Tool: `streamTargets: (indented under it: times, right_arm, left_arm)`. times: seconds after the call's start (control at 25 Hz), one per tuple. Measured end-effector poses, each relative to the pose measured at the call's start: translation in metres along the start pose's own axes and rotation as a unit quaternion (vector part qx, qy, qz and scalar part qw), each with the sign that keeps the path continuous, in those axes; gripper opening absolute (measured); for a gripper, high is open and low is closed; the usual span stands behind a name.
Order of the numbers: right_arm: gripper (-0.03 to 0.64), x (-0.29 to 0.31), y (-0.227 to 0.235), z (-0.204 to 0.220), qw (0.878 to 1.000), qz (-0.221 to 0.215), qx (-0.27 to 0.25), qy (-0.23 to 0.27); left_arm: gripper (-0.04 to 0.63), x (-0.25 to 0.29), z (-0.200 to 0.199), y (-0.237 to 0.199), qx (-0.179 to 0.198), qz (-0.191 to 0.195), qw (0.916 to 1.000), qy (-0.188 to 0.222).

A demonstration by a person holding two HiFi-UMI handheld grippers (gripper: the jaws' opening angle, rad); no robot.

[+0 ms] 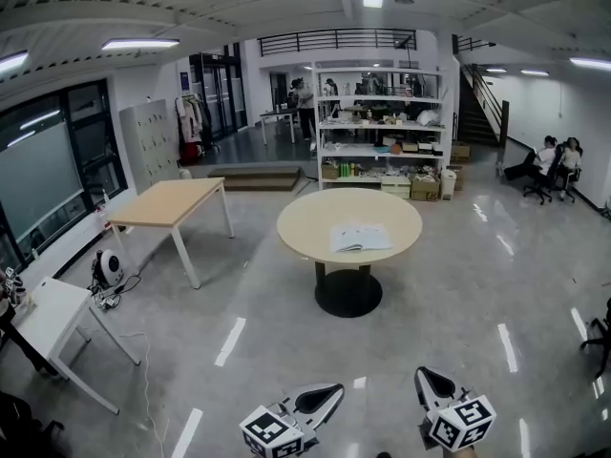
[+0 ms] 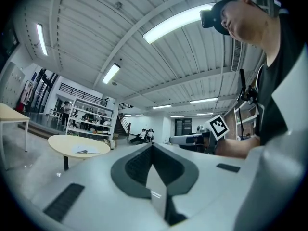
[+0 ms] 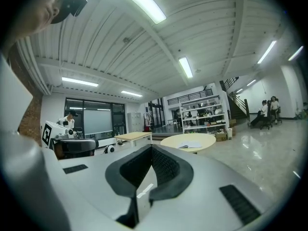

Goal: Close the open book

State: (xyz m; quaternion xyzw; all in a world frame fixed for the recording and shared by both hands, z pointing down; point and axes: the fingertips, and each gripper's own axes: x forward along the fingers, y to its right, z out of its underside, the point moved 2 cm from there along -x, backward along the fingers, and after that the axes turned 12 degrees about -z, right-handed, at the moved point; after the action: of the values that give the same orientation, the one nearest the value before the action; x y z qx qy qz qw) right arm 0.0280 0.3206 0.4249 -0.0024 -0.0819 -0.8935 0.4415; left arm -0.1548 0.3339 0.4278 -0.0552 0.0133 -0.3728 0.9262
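Note:
An open book (image 1: 360, 238) lies flat on a round beige table (image 1: 305, 219) in the middle of the room, well ahead of both grippers. My left gripper (image 1: 334, 389) and right gripper (image 1: 427, 378) show at the bottom of the head view, side by side above the floor, pointing toward the table. Each has its jaws closed to a point with nothing between them. In the left gripper view the book (image 2: 86, 150) is small at the left, beyond the left gripper (image 2: 152, 146). The right gripper view has the book (image 3: 191, 146) just right of the right gripper (image 3: 152, 147).
A rectangular wooden table (image 1: 172, 203) stands to the left, and a white desk (image 1: 57, 313) is at the near left with cables on the floor. Loaded shelves (image 1: 382, 127) rise behind the round table. People sit on chairs (image 1: 554, 160) at the far right.

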Motion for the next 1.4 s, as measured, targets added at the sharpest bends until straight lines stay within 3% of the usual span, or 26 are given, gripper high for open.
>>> streamTargets:
  times: [0.28, 0.76, 1.08, 1.4]
  right_arm:
    - [0.000, 0.052, 0.057, -0.012, 1.000, -0.012, 0.000, 0.007]
    - [0.000, 0.123, 0.218, -0.052, 0.999, -0.038, -0.006, 0.012]
    - [0.000, 0.168, 0.311, -0.060, 0.999, -0.053, -0.003, 0.007]
    - [0.000, 0.237, 0.361, -0.055, 0.998, -0.067, 0.012, -0.010]
  left_arm:
    - [-0.008, 0.058, -0.002, -0.041, 0.004, -0.015, 0.9998, -0.009]
    - [-0.008, 0.228, -0.025, -0.092, 0.016, -0.043, 0.9989, -0.006]
    - [-0.008, 0.323, -0.020, -0.130, 0.009, -0.061, 0.9980, -0.017]
    - [-0.008, 0.386, -0.013, -0.188, -0.004, -0.062, 0.9976, -0.032]
